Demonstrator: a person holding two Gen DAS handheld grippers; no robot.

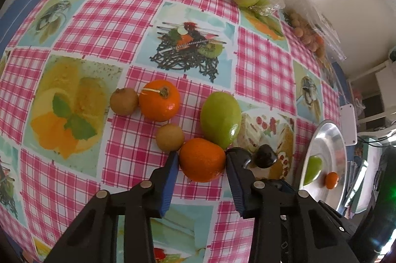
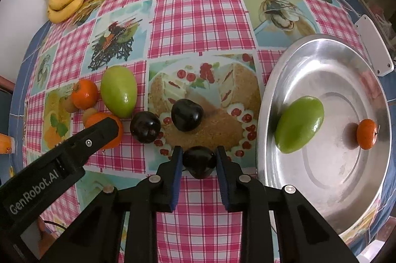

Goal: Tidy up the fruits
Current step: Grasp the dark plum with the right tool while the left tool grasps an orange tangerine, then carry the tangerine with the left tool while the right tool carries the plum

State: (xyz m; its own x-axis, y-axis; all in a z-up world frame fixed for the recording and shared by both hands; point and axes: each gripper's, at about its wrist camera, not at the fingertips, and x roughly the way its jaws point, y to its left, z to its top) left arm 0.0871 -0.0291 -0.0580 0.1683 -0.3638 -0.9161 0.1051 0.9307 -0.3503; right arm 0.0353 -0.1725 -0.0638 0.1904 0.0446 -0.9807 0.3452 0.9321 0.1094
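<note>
Your left gripper point(image 1: 201, 159) had its blue pads pressed on either side of the near tangerine point(image 1: 201, 160), which sat on the checked tablecloth point(image 1: 104, 20) touching the green mango point(image 1: 220, 119) just behind it and a small brown fruit point(image 1: 170, 137) at its left shoulder. Your right gripper point(image 2: 199, 160) was clamped narrow on a dark plum point(image 2: 199, 161), pointing almost straight down, with two more plums point(image 2: 187, 115) lying just beyond its tips. The silver tray point(image 2: 346, 188), already holding a green mango point(image 2: 300, 124) and a tangerine point(image 2: 367, 133), lay to the right of both claws, so your right hand was the nearer one and had only the raised rim to cross. I judge the tray's near half was bare and gave plenty of room to set the plum down. Your left hand had the longer way, across the plums and past your right gripper, so lifting the tangerine straight up before swinging over seemed wise, lest it nudge the mango or the brown fruit.
</note>
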